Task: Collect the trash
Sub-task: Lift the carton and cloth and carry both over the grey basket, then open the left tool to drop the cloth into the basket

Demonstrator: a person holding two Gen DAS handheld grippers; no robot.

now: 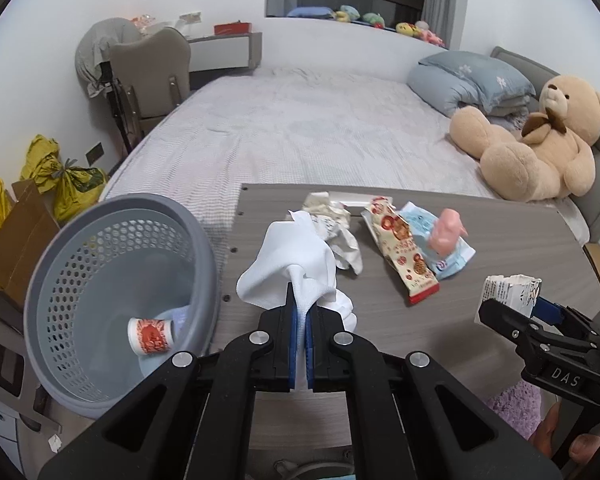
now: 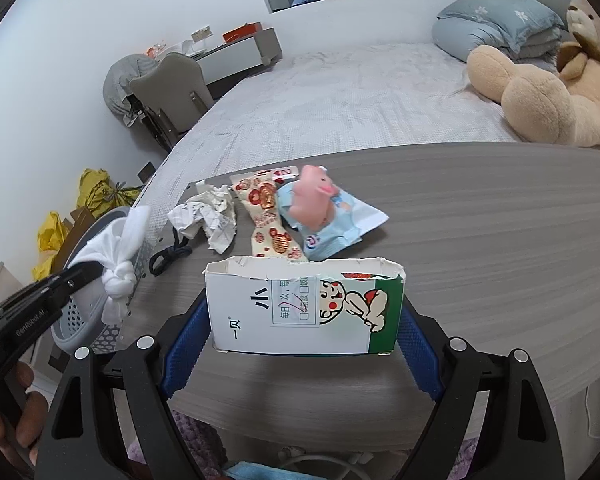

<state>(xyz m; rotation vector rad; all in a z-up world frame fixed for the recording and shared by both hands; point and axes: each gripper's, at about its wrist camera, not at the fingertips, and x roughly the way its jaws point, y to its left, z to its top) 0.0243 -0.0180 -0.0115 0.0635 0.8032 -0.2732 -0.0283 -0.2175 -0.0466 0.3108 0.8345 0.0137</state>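
My left gripper point(image 1: 302, 300) is shut on a knotted white cloth point(image 1: 292, 260), held above the table's left edge beside the grey perforated bin point(image 1: 80, 280); the cloth also shows in the right wrist view point(image 2: 118, 256). My right gripper point(image 2: 304, 316) is shut on a torn white and green carton point(image 2: 300, 308), also visible in the left wrist view point(image 1: 508, 290). On the grey wood table point(image 2: 480, 240) lie crumpled paper point(image 2: 204, 216), a red-patterned snack wrapper point(image 2: 270, 220), a blue packet point(image 2: 340, 224) and a pink pig toy point(image 2: 312, 196).
The bin holds a small red and white cup point(image 1: 150, 336). A black hair tie point(image 2: 170, 256) lies near the table's left edge. Behind the table is a bed point(image 1: 300, 120) with a teddy bear point(image 1: 540, 144). Yellow bags point(image 1: 60, 172) and a cardboard box point(image 1: 20, 240) stand at left.
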